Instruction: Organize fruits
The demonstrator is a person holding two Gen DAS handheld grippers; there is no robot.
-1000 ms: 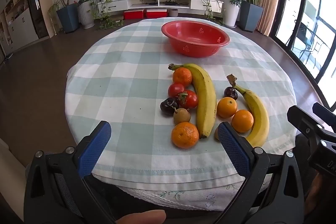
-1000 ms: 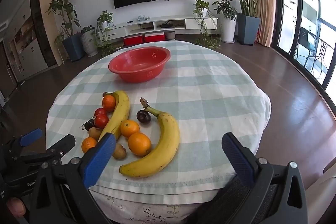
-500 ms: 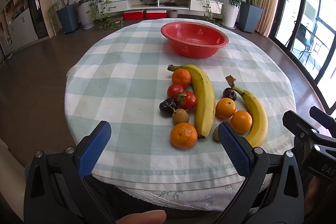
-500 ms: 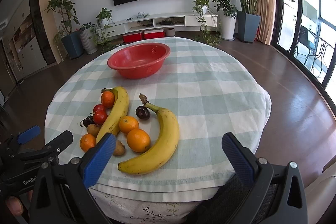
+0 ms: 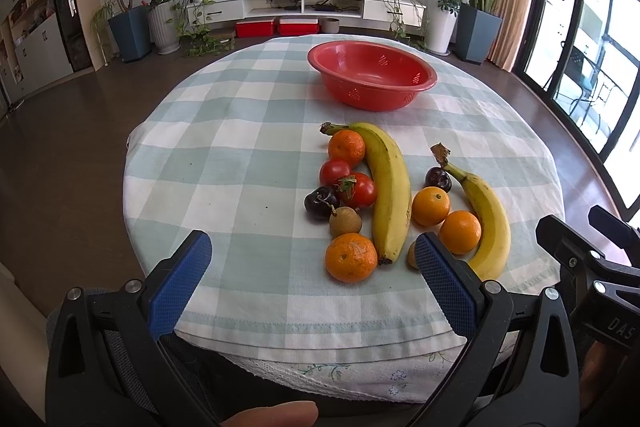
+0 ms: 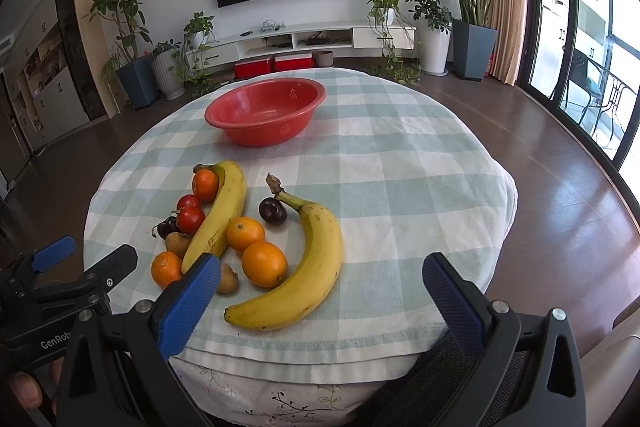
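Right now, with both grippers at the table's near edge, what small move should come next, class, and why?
Probably ease the right gripper forward and down over the nearer banana. Its jaws stand wide open and empty, that banana lies closest ahead of it, and the red bowl at the far side holds no fruit yet. The left gripper is open too and could wait.

Woven checked cloth tablecloth (image 5: 248,155); glossy red perforated plastic bowl (image 5: 372,77); smooth-skinned bananas (image 5: 390,187); dimpled tangerine (image 5: 351,257); textured blue gripper pads (image 5: 446,283); polished wood floor (image 6: 580,187).
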